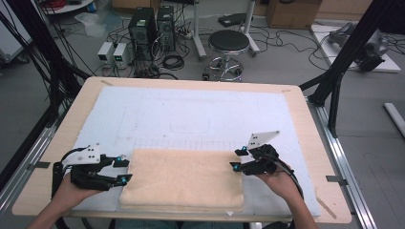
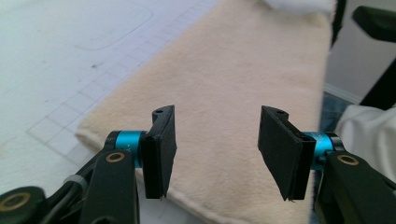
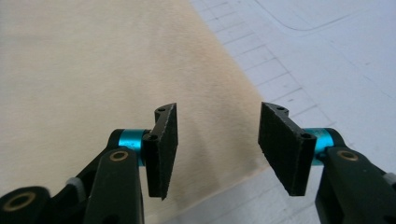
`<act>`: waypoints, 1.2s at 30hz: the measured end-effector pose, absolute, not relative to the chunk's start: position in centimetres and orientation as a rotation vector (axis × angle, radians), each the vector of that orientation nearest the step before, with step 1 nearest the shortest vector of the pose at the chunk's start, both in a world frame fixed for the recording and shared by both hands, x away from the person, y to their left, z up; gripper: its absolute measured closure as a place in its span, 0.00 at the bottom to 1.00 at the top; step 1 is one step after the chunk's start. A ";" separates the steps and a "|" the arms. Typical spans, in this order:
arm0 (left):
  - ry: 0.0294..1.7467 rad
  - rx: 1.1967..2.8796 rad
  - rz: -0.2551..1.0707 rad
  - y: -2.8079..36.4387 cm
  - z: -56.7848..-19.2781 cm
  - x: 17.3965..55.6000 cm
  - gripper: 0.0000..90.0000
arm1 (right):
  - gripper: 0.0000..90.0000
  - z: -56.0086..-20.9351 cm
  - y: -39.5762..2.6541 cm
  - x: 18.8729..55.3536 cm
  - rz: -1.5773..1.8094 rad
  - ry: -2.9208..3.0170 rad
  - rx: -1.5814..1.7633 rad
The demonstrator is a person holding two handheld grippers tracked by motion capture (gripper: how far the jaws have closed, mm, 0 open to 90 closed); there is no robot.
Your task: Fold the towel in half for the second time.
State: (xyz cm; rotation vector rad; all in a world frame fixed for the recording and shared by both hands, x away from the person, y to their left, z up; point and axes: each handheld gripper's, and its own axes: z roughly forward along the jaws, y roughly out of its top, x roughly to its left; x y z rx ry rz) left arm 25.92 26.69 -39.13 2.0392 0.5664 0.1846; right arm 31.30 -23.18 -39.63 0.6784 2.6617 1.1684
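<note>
A folded cream towel (image 1: 184,179) lies flat on the white mat (image 1: 191,114) near the table's front edge. My left gripper (image 1: 125,171) hovers at the towel's left edge, jaws apart with nothing between them; the left gripper view has the towel (image 2: 233,93) stretching away beneath the open left gripper (image 2: 215,151). My right gripper (image 1: 237,160) sits over the towel's right end, also open and empty. In the right gripper view the towel (image 3: 93,70) and its edge lie under the gap of the right gripper (image 3: 217,149).
The white mat covers most of the wooden table (image 1: 305,124). Beyond the table's far edge stand a black stool (image 1: 228,45), computer towers (image 1: 150,28) and cables on the floor. Black frame posts (image 1: 353,43) rise at the right and left.
</note>
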 end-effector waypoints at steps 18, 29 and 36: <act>0.832 2.148 0.135 24.8 -43.1 32.8 0.66 | 0.61 -42.8 -22.8 34.8 1.147 2.802 0.846; 0.906 2.067 0.312 24.2 -42.2 34.7 0.88 | 0.86 -41.0 -22.7 36.0 1.147 2.725 0.798; 0.992 1.981 0.429 22.9 -41.1 40.3 0.87 | 0.85 -39.9 -23.1 41.4 1.150 2.589 0.882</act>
